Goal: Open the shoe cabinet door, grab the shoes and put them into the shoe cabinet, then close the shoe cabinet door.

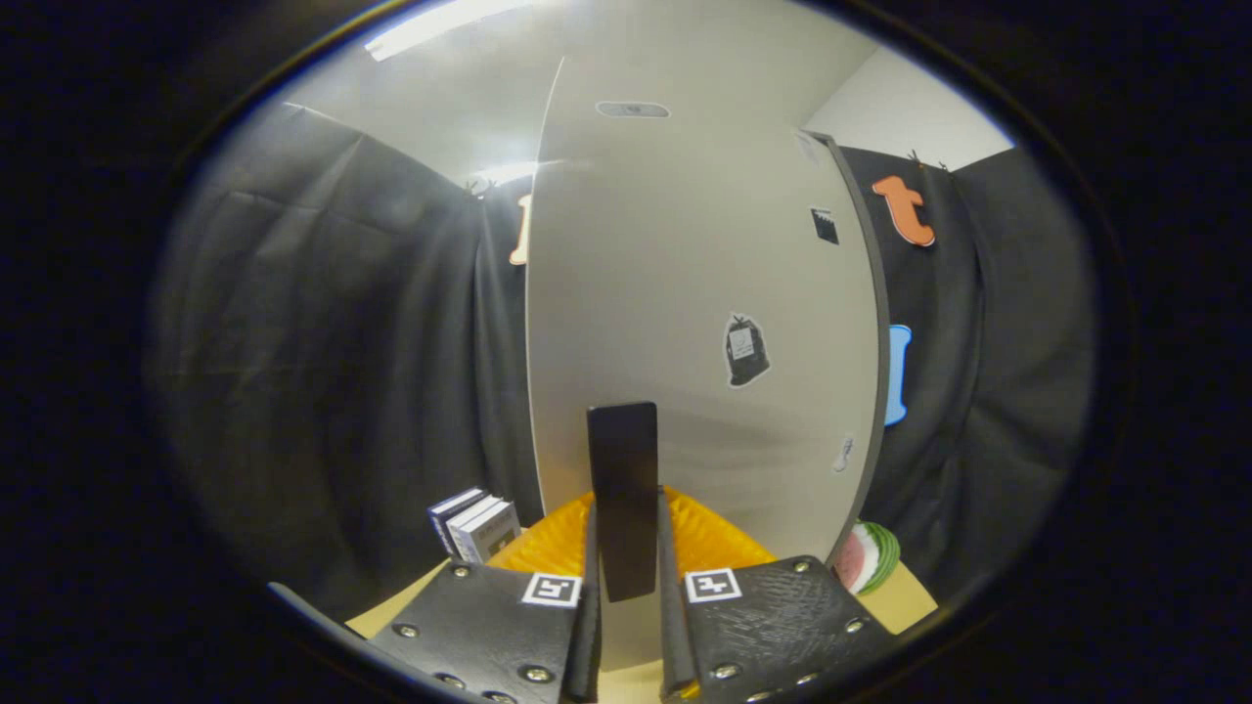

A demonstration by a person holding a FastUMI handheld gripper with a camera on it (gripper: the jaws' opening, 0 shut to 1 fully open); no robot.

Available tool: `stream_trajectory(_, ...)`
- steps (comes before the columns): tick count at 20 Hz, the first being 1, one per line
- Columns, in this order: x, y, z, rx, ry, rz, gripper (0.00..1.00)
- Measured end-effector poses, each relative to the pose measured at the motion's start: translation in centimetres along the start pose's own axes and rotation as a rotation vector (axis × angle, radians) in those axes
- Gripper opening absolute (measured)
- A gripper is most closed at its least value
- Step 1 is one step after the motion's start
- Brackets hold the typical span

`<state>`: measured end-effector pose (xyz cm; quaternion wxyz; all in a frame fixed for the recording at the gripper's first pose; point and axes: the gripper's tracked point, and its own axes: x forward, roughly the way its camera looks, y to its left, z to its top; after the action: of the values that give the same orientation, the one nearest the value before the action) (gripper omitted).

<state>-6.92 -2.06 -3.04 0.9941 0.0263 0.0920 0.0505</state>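
The white shoe cabinet door (685,323) stands upright right in front of me, with a few small stickers on its face. Its black upright handle (623,489) sits between my two fingers. My gripper (629,587) is shut on that handle, one finger pressing each side. The door's left edge and its grey right edge both show. I cannot tell from here whether the door is swung out or flush with the cabinet.
A few small boxed books (474,528) stand on the tan tabletop (411,606) left of the door's foot. A toy watermelon slice (866,557) lies to the right of the door's lower corner. Black cloth walls close in both sides.
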Motion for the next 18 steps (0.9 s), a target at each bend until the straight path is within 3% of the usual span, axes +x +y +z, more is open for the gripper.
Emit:
stream_trajectory(7,-8.9,-6.6,0.2,-0.033,0.011,-0.023,0.24)
stream_trajectory(18,-15.1,-17.9,3.0,-0.021,-0.022,-0.142,0.23)
